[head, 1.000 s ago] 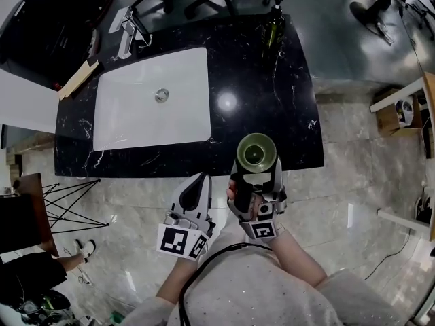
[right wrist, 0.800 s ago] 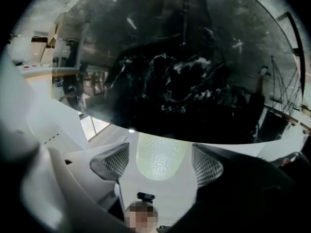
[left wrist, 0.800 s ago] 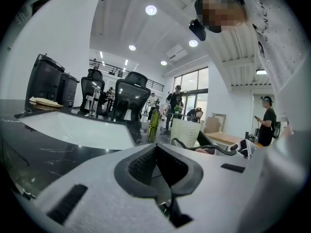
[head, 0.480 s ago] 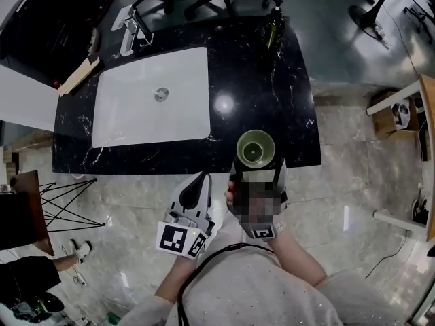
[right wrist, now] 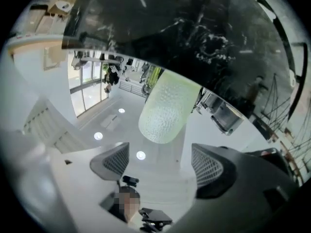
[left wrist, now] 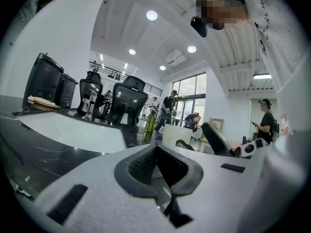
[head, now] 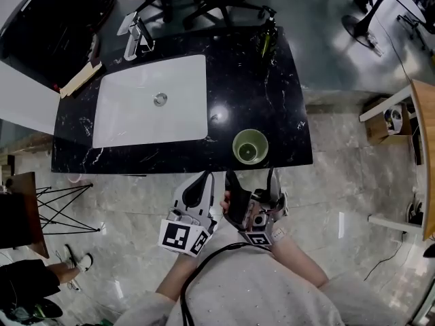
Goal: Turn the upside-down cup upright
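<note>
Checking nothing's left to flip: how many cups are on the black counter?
1. The green cup stands upright, mouth up, near the counter's front edge, right of the sink. No other seems hidden.

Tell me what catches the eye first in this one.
A pale green cup stands upright, mouth up, on the black marble counter near its front edge, right of the white sink. Nearer the person, the right gripper has just been opening its jaws, with nothing between them.
</note>
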`<state>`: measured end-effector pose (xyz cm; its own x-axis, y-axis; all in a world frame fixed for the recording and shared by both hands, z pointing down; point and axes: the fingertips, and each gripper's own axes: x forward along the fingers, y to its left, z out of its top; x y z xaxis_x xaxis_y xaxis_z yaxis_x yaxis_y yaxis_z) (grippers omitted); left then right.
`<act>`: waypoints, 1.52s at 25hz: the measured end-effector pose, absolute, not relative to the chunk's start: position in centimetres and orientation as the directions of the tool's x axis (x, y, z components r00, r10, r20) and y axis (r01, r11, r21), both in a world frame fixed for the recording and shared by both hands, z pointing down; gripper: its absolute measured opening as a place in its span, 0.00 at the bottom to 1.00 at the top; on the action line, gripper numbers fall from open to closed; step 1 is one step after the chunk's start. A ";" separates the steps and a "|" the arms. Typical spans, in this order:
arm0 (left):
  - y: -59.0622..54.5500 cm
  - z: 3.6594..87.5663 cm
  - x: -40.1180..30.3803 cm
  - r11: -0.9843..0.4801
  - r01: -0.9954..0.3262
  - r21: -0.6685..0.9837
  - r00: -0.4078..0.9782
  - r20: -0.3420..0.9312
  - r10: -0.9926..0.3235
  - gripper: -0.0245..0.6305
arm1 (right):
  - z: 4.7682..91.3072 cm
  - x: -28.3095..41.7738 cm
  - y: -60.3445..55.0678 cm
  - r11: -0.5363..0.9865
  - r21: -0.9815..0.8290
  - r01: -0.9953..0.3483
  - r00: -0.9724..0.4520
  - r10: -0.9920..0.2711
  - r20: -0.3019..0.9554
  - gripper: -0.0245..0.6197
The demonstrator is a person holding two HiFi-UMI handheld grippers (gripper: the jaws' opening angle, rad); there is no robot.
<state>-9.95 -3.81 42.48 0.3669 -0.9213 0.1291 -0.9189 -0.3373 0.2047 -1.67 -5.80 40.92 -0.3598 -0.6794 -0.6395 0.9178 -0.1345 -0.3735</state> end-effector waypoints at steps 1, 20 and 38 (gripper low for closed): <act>-3.9 42.4 -9.7 -0.342 -0.917 0.206 0.371 0.123 -0.921 0.05 | 40.6 -1.9 -5.3 -0.132 -0.431 0.893 -0.407 -0.647 -0.645 0.63; -4.1 40.2 -4.9 -0.436 -0.879 0.191 0.446 0.010 -0.895 0.05 | 40.6 -1.7 -1.9 0.507 -0.833 -0.223 -0.912 -0.410 -0.006 0.09; -2.4 40.2 -3.8 -0.439 -0.886 0.151 0.445 0.010 -0.895 0.05 | 39.8 0.1 -2.2 0.704 -0.222 -0.674 -0.738 -0.656 0.158 0.05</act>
<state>-3.83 -2.37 40.21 0.4453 -0.8953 0.0105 -0.8858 -0.4389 0.1510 0.06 -2.17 39.82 -0.7378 -0.6562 0.1580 -0.6741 0.7044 -0.2224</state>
